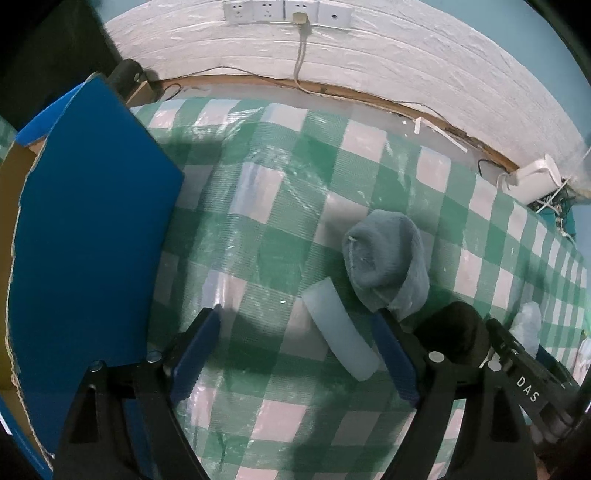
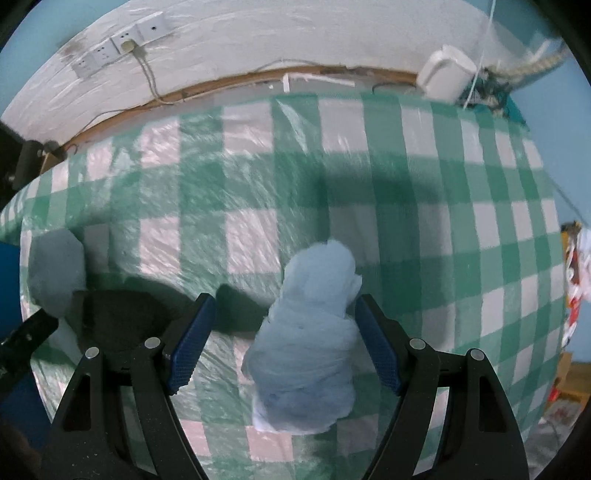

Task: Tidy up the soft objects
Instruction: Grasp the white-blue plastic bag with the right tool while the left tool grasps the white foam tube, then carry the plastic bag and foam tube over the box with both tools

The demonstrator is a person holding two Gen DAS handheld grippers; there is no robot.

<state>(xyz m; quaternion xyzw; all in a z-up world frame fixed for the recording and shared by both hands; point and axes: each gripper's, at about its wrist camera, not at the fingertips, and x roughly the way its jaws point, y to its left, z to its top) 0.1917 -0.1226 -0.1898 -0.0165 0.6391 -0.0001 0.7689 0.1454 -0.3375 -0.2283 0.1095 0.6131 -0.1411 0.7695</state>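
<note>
In the left wrist view my left gripper (image 1: 295, 314) is open over the green-checked tablecloth (image 1: 258, 192). A pale translucent soft block (image 1: 341, 332) lies between its fingers, toward the right one. A grey-blue rolled sock (image 1: 384, 254) lies just beyond it. A black soft object (image 1: 454, 332) sits to the right. In the right wrist view my right gripper (image 2: 284, 299) is open around a crumpled light-blue bundle (image 2: 314, 332), which rests on the cloth between the fingers. The grey sock (image 2: 55, 269) and black object (image 2: 122, 317) show at the left.
A blue cardboard box (image 1: 88, 229) stands open at the left of the table. A white wall with a socket strip (image 1: 288, 11) and cable runs behind. A white device (image 2: 447, 74) sits at the back right corner. The other gripper's body (image 1: 528, 373) is close at the right.
</note>
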